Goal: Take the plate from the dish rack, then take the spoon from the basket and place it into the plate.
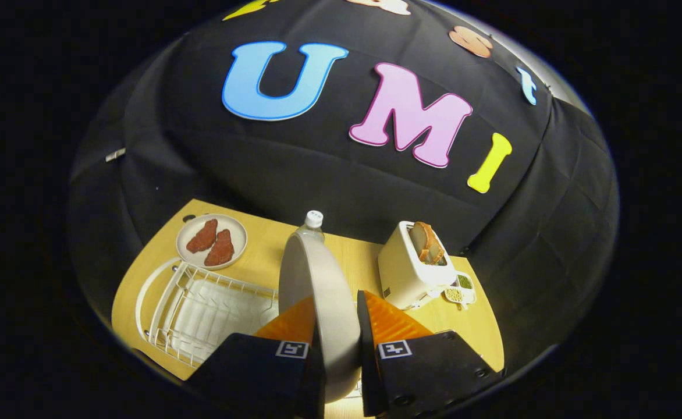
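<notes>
Claw (pixel 336 326) clenched on plate (pixel 318 291), held on edge, upright between both fingers, above table (pixel 259 244). Square markers on finger bases; no readable writing anywhere. Just beyond, left: white dish rack (pixel 201 314). Right of fingers: toaster (pixel 411 267) with bread (pixel 426 243), small tray (pixel 462 288) touching its side. Behind plate: bottle (pixel 313 224). Farther left: dish (pixel 212 241) bearing two red pieces.

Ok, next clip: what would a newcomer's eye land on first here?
First, the pale plate, held on edge and clamped between the fingers of the tool, lifted above the white dish rack beside it. Next, the cream toaster with bread slices sticking up, just beyond the fingers. Past the rack, a small plate holds two reddish pieces of meat.
</notes>
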The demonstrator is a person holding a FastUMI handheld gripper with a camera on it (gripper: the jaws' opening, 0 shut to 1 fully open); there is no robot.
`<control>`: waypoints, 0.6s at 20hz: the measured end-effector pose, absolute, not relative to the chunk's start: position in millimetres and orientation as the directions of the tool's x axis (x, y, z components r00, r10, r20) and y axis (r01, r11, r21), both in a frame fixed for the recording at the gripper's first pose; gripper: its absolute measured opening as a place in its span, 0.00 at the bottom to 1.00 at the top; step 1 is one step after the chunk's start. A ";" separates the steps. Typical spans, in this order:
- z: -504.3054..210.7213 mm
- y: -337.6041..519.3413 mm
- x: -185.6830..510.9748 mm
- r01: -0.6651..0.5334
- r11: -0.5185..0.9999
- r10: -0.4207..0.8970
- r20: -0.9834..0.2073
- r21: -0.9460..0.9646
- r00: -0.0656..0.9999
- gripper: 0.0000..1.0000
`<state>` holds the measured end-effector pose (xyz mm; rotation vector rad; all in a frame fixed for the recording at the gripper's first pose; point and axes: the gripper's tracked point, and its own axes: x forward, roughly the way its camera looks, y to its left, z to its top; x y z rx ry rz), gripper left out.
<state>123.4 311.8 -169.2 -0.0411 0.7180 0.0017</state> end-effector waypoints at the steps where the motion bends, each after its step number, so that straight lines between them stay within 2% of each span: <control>1: -159.1 301.6 120.2 -0.013 1.000 0.011 -0.653 0.003 0.757 0.29; 7: -115.1 218.8 64.1 0.001 0.974 0.149 -0.647 0.225 0.748 0.28; 12: -141.1 169.7 -6.0 -0.040 0.944 0.271 -0.695 0.329 0.666 0.28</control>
